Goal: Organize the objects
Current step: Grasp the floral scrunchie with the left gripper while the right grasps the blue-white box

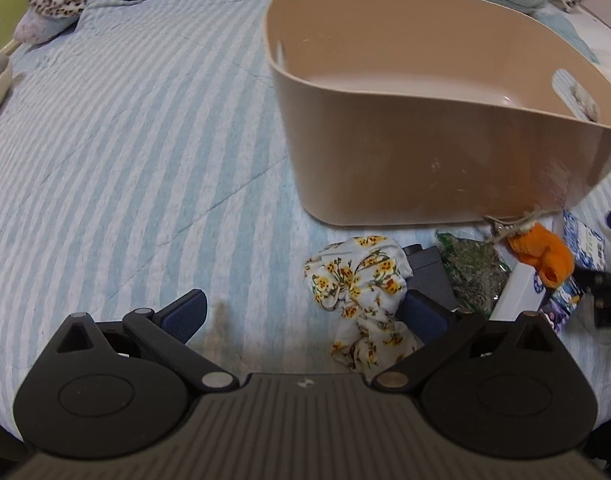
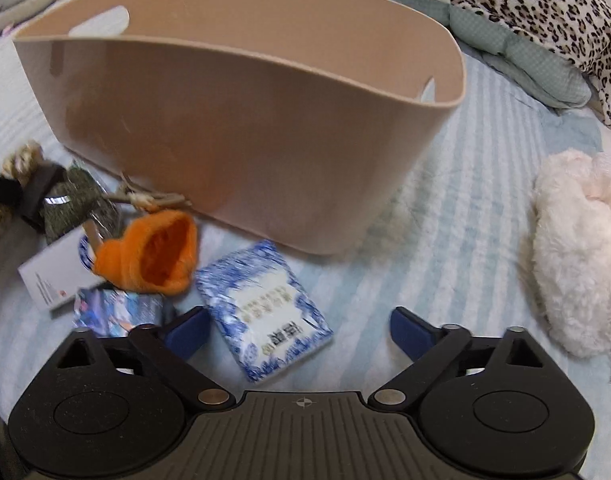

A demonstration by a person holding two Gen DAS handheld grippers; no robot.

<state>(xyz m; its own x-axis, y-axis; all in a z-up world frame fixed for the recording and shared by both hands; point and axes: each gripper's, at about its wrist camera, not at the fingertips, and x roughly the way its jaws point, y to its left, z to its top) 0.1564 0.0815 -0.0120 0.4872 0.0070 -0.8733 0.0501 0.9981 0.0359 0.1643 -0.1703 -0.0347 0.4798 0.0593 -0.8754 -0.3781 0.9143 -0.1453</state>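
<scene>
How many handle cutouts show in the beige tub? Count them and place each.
2. One cutout pierces the beige tub at its left end wall in the right wrist view; the other cutout sits in the right end wall, seen only edge-on.

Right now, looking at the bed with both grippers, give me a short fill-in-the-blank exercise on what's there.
1. The tan bin holds ____ of the loose items so far.
2. The floral cloth lies near the ____ gripper.
3. The blue and white packet lies between the open fingers of the ____ gripper.
4. The fuzzy pouch beside that packet is ____ in colour.

Missing words: none; left; right; orange
</scene>
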